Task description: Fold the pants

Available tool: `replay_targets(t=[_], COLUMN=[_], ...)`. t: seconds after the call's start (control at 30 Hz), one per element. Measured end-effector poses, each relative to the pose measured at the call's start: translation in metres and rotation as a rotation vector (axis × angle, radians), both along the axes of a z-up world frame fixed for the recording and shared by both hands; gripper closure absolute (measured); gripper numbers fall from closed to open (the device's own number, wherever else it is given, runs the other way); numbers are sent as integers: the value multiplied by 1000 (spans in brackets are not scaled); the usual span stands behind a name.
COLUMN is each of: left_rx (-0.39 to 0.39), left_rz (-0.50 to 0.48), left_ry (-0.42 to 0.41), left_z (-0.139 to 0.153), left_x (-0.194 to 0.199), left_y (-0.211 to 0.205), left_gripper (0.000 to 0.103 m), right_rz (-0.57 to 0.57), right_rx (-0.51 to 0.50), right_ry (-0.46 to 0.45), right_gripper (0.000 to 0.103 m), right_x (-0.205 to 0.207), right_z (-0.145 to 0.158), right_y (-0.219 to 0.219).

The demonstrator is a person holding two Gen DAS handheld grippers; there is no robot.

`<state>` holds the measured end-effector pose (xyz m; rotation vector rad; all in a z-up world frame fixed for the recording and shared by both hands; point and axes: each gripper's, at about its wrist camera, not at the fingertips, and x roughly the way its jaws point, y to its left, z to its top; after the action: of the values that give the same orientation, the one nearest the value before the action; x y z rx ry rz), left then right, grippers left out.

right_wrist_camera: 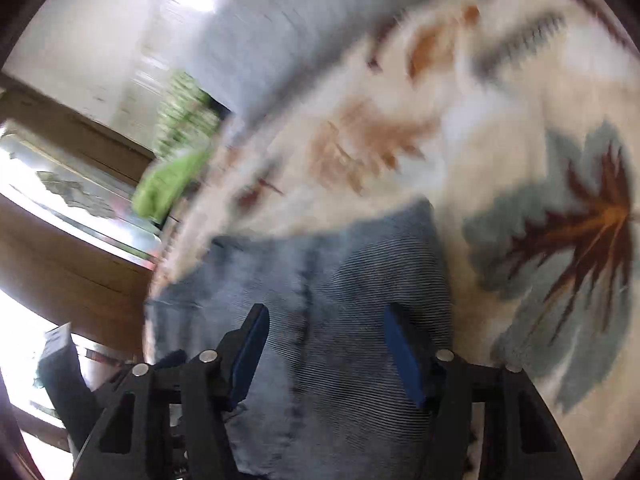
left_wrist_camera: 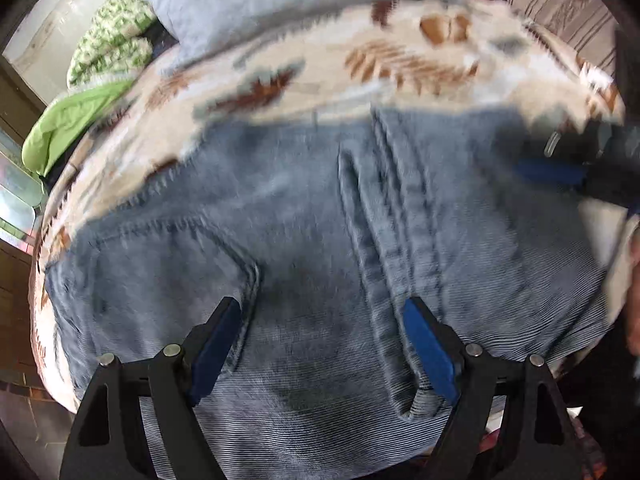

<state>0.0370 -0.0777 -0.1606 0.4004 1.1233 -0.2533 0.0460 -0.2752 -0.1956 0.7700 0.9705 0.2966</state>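
Blue-grey corduroy pants (left_wrist_camera: 304,216) lie flat on a bed, seams and a pocket showing. My left gripper (left_wrist_camera: 320,320) is open just above the pants, its blue pads (left_wrist_camera: 430,356) straddling bare fabric and holding nothing. My right gripper (right_wrist_camera: 326,332) is open over the pants (right_wrist_camera: 328,280) near their right edge, also empty. The right gripper also shows in the left wrist view (left_wrist_camera: 560,168) at the right, blurred, over the pants' far right part.
The bed carries a cream blanket with brown and teal leaf print (left_wrist_camera: 360,64) (right_wrist_camera: 520,160). A light blue pillow (left_wrist_camera: 280,0), a green patterned cloth (left_wrist_camera: 112,40) and a lime green cloth (left_wrist_camera: 68,120) lie at the far left. A striped pillow (left_wrist_camera: 568,12) is far right.
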Motion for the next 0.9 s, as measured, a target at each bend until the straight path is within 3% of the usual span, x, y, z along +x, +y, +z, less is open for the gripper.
replay_targets(t=[0.1,0.2,0.33,0.43,0.53,0.63,0.7,0.8,0.9], left_rx=[-18,-26,-55,-48,-49,-78,-90,-178,-323], left_rz=[11,26,86,173,294,432,480,538,572], left_ry=[30,0,-28,-50,-46,-55,-56,-43,15], left_z=[6,18,32,40,43,48,47,42,29], left_x=[-1,-6,-19,-28,-38,-50,-58,-70,-74], left_y=[6,21,63,120,182,247,277,314,333], left_gripper=[18,18,18,18,18,18,18,18,18], right_rz=[-1,0,80,163,239,270,270,272,257], right_rx=[9,2,-53,-84,-227,-350,-311,-281,-257], right_ry=[-19,-54,-170,-183,-98,-159,-213,-291,-319], right_gripper=[44,44,44,44,44,44,44,44,44], right_x=[-4,-13,-29,-37,-35,-42,-48,-55,-56], right_z=[7,14,35,37,20,32,40,51,56], right_y=[-3,-3,17,41,71,87,86,85,87])
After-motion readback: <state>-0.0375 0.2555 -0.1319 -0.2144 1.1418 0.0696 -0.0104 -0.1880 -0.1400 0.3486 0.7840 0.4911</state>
